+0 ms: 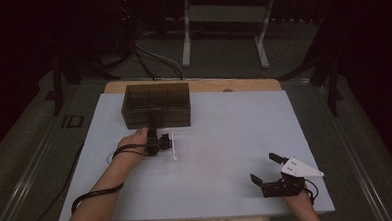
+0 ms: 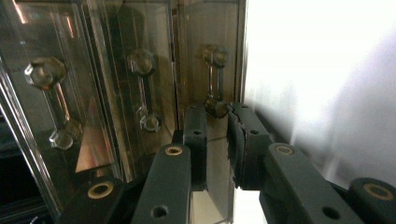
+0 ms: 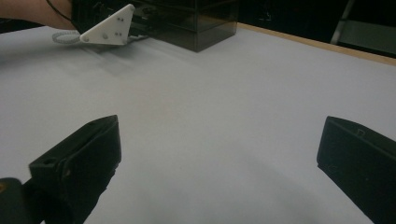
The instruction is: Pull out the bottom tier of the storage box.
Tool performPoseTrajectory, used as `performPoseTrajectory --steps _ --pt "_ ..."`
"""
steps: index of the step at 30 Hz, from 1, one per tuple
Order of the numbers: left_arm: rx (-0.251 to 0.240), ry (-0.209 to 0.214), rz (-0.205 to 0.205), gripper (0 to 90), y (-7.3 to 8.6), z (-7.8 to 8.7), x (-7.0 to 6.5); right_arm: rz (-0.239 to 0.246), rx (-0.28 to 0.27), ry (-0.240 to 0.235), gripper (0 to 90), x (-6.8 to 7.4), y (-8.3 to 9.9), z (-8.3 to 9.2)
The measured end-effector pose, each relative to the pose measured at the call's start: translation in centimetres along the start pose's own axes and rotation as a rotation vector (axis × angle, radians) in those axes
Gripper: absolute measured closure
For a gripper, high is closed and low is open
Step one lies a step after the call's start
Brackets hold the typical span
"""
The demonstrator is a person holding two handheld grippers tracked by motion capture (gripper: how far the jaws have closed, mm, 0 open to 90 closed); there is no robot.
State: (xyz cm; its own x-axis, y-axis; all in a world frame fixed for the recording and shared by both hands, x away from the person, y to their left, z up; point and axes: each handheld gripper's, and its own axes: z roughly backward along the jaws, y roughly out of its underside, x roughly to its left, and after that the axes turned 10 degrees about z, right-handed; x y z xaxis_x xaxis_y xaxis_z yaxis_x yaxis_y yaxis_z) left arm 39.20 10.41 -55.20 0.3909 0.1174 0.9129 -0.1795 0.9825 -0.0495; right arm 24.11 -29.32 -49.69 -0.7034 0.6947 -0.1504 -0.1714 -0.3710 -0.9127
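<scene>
A dark see-through drawer box (image 1: 156,106) stands at the back left of the white table (image 1: 225,139). My left gripper (image 1: 153,132) reaches up against its front face. In the left gripper view the jaws (image 2: 217,116) stand narrow around the lower knob of one clear, dumbbell-shaped drawer handle (image 2: 215,106), and the pads touch it on both sides. Two more such handles (image 2: 142,88) sit on the neighbouring drawer fronts. My right gripper (image 1: 264,168) rests near the front right corner, its jaws wide apart (image 3: 219,154) with nothing but bare table between them.
The drawer box (image 3: 196,23) and the left gripper's white three-cornered plate (image 3: 108,28) appear far off in the right gripper view. A wooden strip (image 1: 233,84) runs along the table's back edge. Cables and a metal stand (image 1: 225,19) lie on the floor behind.
</scene>
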Motion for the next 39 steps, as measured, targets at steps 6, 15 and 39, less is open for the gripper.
performPoseTrajectory --steps 6,15,39 --pt "0.003 -0.003 -0.006 79.7 -0.4 -0.1 0.0 0.0 0.002 0.002 0.0 0.0 0.0 0.0" --pt "0.01 -0.006 -0.007 80.9 -0.6 -0.1 0.0 0.004 0.004 -0.001 0.0 0.0 0.0 0.0" --pt "0.01 0.004 -0.003 81.9 -0.4 1.4 -0.5 0.0 0.005 0.007 0.0 0.0 0.0 0.0"
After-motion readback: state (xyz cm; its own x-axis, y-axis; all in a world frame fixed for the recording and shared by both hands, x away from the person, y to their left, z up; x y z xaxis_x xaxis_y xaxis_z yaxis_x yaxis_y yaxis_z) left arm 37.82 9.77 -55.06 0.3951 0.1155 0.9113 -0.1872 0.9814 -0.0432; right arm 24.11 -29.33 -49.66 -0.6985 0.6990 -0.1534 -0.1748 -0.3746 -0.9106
